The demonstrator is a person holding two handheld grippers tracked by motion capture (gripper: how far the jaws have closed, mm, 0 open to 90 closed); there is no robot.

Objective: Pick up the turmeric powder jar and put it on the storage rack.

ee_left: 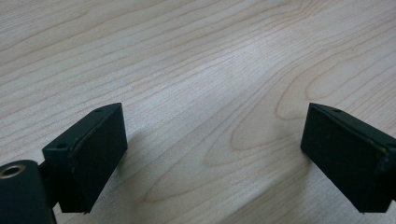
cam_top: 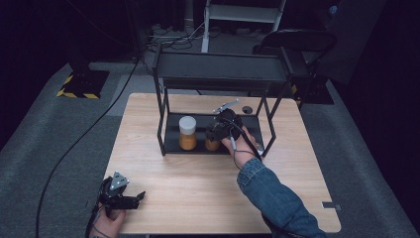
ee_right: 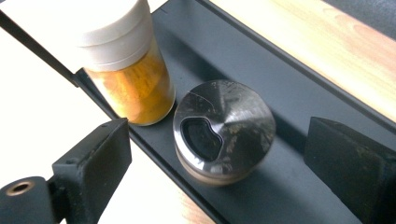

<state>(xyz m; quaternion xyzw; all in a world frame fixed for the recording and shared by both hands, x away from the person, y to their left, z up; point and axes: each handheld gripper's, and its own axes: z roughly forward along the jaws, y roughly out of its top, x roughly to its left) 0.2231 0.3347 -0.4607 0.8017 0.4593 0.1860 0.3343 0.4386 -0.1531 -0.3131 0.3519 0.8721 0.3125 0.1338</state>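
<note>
A black metal shelf rack (cam_top: 218, 74) stands on the wooden table (cam_top: 198, 183). On its bottom tray (ee_right: 289, 93) stand a white-capped jar of orange powder (cam_top: 187, 133) (ee_right: 126, 60) and a shorter jar with a dark metal lid (cam_top: 212, 144) (ee_right: 224, 130). My right gripper (cam_top: 216, 130) (ee_right: 215, 163) hovers over the dark-lidded jar, open, its jaws spread wide on either side without touching it. My left gripper (cam_top: 140, 197) (ee_left: 212, 163) rests low at the table's front left edge, open, with bare wood between its jaws.
The rack's upright posts (cam_top: 161, 114) and top shelf close in around the right gripper. A round cable hole (cam_top: 246, 109) lies in the table behind the rack. A chair (cam_top: 297, 44) and cables sit on the floor beyond.
</note>
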